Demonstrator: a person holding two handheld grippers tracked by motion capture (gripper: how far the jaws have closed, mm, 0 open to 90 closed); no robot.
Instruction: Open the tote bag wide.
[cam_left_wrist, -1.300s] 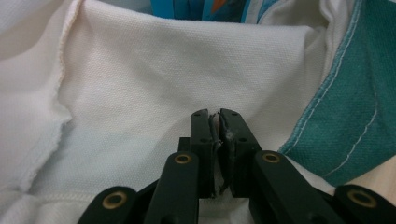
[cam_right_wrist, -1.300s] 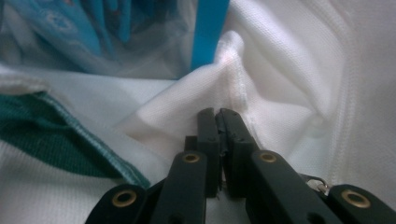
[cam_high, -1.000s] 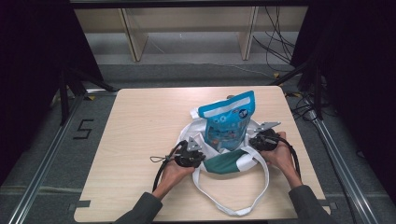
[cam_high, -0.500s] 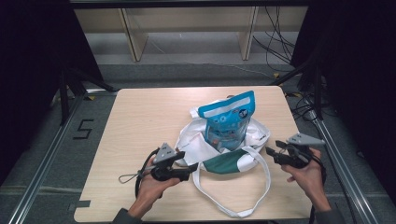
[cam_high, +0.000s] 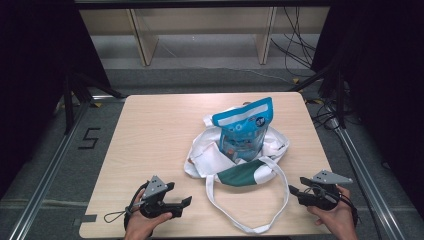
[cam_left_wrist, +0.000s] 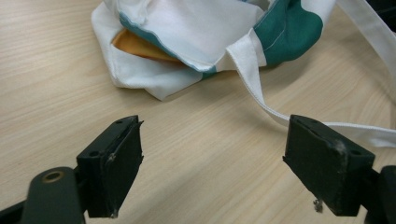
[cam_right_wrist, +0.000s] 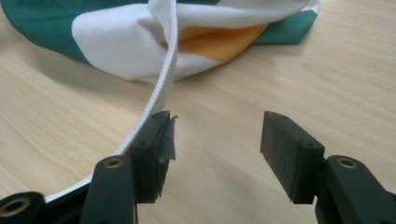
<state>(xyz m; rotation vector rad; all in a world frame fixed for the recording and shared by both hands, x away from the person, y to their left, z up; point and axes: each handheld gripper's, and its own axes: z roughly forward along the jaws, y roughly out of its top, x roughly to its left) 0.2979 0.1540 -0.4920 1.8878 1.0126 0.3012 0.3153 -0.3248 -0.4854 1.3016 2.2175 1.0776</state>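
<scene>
Both grippers, left gripper (cam_high: 186, 201) lower left, right gripper (cam_high: 293, 190) lower right, fingers just opening and empty, flank the white-and-green cloth tote bag (cam_high: 240, 167) so the blue snack pouch (cam_high: 243, 129) stands propped inside on the table (cam_high: 150, 135).

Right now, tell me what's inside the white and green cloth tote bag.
A blue snack pouch stands out of the white and green cloth tote bag; its lower part is covered. Something orange shows within the folds, otherwise hidden.

My matt cloth tote bag (cam_high: 227, 160) holds a glossy plastic pouch (cam_high: 243, 129) on the smooth, pale wood-grain table (cam_high: 150, 135).
</scene>
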